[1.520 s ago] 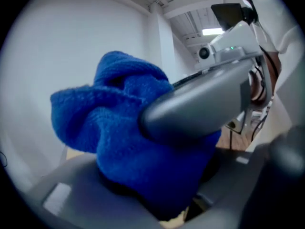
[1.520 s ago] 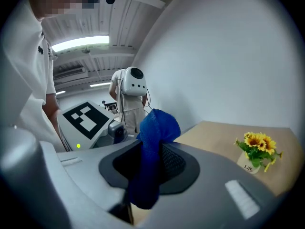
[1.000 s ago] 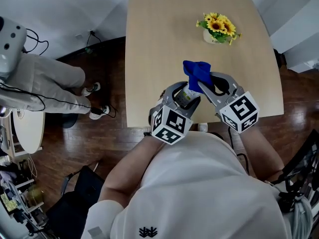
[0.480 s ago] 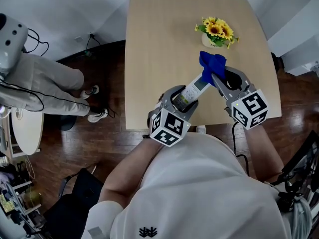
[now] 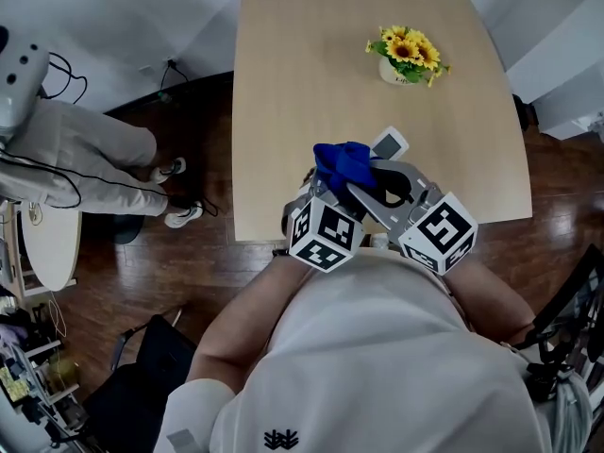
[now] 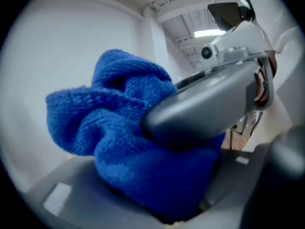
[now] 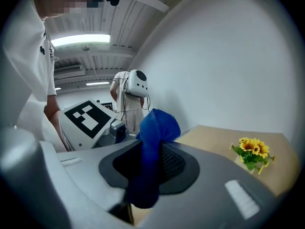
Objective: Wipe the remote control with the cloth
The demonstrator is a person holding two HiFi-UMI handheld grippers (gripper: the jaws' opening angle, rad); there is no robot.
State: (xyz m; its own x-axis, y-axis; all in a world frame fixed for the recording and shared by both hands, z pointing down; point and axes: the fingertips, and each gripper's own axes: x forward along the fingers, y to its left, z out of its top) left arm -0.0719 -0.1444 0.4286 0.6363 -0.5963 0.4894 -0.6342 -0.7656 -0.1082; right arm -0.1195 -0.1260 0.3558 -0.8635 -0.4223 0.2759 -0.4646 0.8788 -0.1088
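A blue cloth (image 5: 344,163) is bunched over the near part of the light grey remote control (image 5: 389,142). Only the remote's far end shows past the cloth, above the table's front edge. My right gripper (image 5: 363,179) is shut on the cloth, which stands up between its jaws in the right gripper view as a blue fold (image 7: 155,128). My left gripper (image 5: 327,189) sits just left of it, shut on the remote's near end, which the cloth hides. In the left gripper view the cloth (image 6: 119,128) fills the middle, with the right gripper's grey jaw lying across it.
The pale wooden table (image 5: 283,83) holds a small pot of sunflowers (image 5: 406,55) at its far right. Dark wood floor surrounds the table. A person in light clothes (image 5: 85,159) stands at the left, with cables on the floor nearby.
My right gripper slid the cloth out to the remote's far end, then back toward me and left along the remote. The cloth now sits next to the left gripper, which kept still.
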